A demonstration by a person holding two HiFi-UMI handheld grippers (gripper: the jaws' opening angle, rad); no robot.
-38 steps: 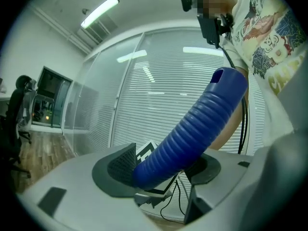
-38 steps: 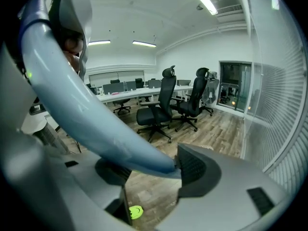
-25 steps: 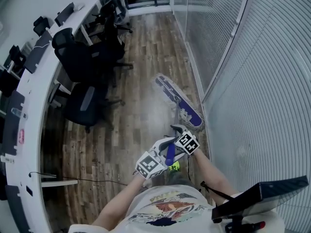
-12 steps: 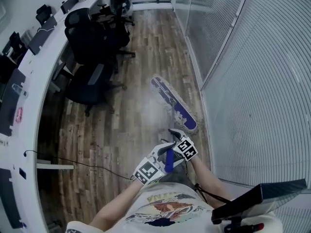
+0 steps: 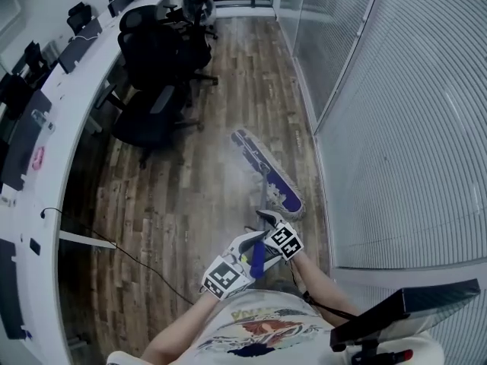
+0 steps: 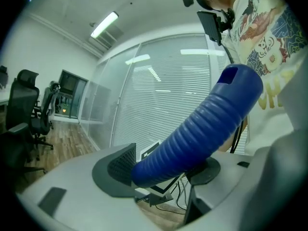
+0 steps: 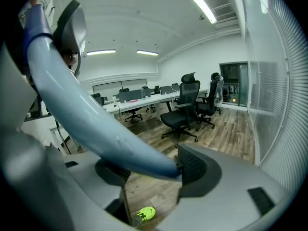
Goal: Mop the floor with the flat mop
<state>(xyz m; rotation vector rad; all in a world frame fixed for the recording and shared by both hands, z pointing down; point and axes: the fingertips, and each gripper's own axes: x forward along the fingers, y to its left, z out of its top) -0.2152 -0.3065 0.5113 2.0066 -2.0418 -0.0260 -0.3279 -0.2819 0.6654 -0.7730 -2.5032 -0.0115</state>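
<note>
Flat mop head (image 5: 268,172) lies on the wood floor (image 5: 190,204) ahead of and below your jaws, angled across the boards, its near end close to the foot of the glass wall (image 5: 396,128) on the right-jaw side. Your left gripper (image 5: 237,263) is clamped on the ribbed blue grip (image 6: 202,129) at the top of the pole. Your right gripper (image 5: 268,234) is clenched on the pale pole (image 7: 96,124) just beyond it, toward the head. That stacked hold probably lets the upper jaws steer while the lower ones push. Room is tight past the right jaws, where the wall runs alongside the head. Open boards lie ahead and to the left of the jaws, as far as the office chairs (image 5: 156,74) and the curved desk (image 5: 46,128). Mind the black cable (image 5: 141,267) on the floor out to the left of the left jaws.
</note>
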